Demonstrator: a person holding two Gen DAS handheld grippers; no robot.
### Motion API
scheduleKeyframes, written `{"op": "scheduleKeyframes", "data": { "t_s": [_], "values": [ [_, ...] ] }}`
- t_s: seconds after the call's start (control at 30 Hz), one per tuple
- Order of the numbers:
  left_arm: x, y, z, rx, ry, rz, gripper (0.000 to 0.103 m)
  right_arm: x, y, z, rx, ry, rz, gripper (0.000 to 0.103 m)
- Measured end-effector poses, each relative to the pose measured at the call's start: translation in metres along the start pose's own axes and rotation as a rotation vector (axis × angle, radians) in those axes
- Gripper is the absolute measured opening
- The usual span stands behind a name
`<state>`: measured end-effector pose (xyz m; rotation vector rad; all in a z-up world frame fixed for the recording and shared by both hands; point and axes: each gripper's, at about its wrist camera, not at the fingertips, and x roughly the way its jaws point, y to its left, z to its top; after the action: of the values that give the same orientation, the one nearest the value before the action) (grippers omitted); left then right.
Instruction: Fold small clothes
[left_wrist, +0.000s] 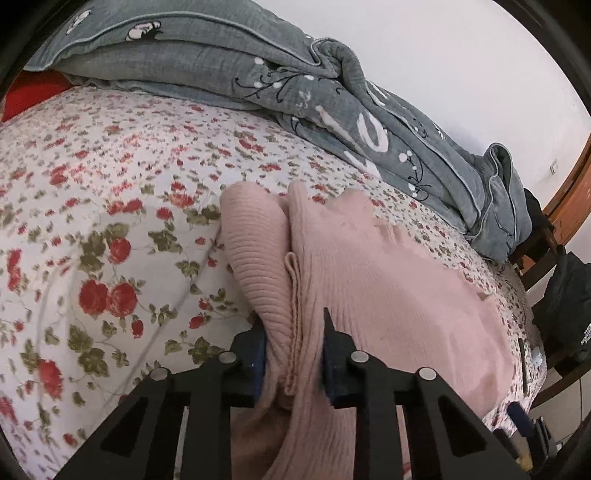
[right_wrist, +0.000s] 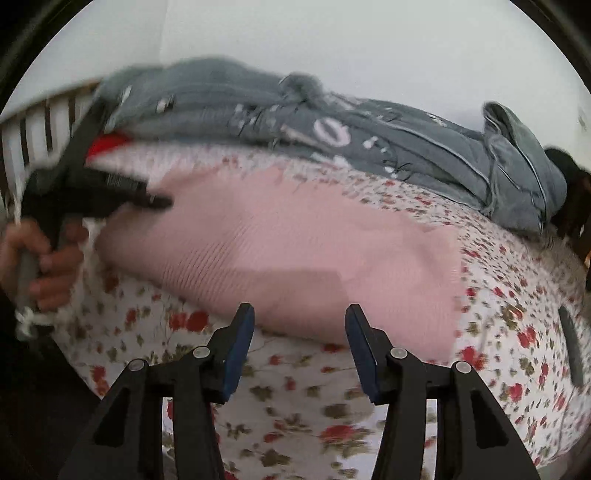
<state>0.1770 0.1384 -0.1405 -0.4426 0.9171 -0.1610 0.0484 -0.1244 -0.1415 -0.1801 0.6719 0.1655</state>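
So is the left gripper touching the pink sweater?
Touching. In the left wrist view the left gripper has its jaws pinched on a bunched fold of the pink sweater.

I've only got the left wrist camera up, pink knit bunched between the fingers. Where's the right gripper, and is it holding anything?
Observer: The right gripper is open and empty, at the near edge of the pink garment.
Operator: Is the garment spread out?
Observer: Mostly flat across the floral sheet.
Operator: Can you see my left gripper from there?
Observer: Yes, the left gripper is at the garment's left end, with a hand on its handle.
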Motion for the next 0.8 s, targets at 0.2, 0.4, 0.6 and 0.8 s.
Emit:
{"op": "scheduleKeyframes", "data": {
  "t_s": [0.2,0.4,0.6,0.8],
  "values": [
    [-0.028,-0.046,0.025,0.031,-0.005,-0.008,0.022,-0.025,-0.071,0.005,0.129,-0.061,-0.031,0.050],
    [-0.044,-0.130,0.039,0.117,-0.014,0.024,0.021,-0.031,-0.130,0.007,0.189,-0.023,-0.155,0.050],
    [-0.026,-0.218,0.021,0.208,0.024,-0.027,0.021,-0.048,-0.175,0.001,0.245,-0.005,-0.172,0.050],
    [0.034,-0.288,-0.026,0.313,0.149,-0.036,0.022,-0.070,-0.212,-0.005,0.284,-0.016,-0.183,0.050]
  ]
}}
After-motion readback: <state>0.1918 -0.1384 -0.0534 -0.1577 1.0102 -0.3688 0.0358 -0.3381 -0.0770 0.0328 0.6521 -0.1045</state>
